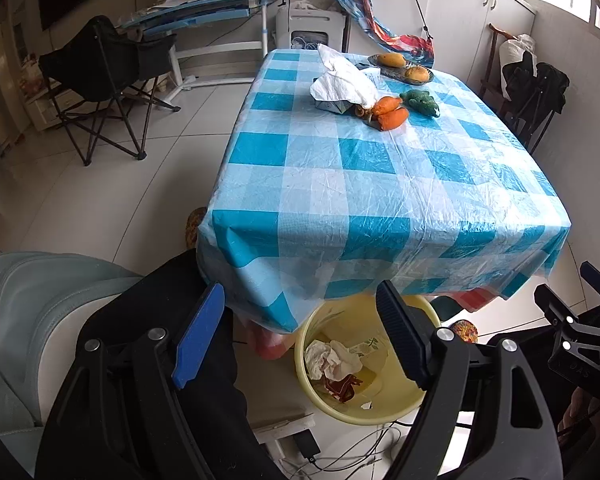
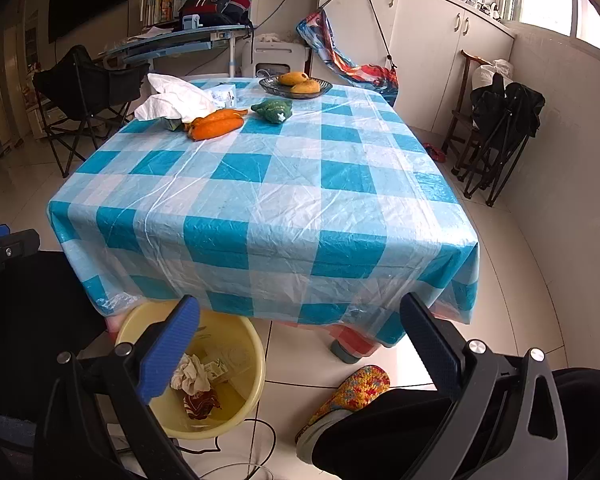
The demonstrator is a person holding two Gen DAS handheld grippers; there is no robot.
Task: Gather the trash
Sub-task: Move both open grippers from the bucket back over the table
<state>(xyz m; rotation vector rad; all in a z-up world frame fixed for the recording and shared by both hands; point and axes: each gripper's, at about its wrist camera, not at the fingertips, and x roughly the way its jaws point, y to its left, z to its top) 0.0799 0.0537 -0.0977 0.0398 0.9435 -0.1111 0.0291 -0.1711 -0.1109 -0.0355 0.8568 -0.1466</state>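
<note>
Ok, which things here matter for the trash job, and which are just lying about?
Job:
- yellow bin
- crumpled paper and red wrapper inside it
- left gripper and right gripper, both open, empty

Lying about:
- carrots
- green toy
- fruit bowl

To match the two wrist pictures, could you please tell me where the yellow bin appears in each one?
Left wrist view: the yellow bin sits bottom centre, under the table's near edge, between that gripper's fingers.
Right wrist view: the yellow bin sits bottom left, partly behind the blue finger.
Shared landmark: the orange carrot toys on the checked tablecloth.
</note>
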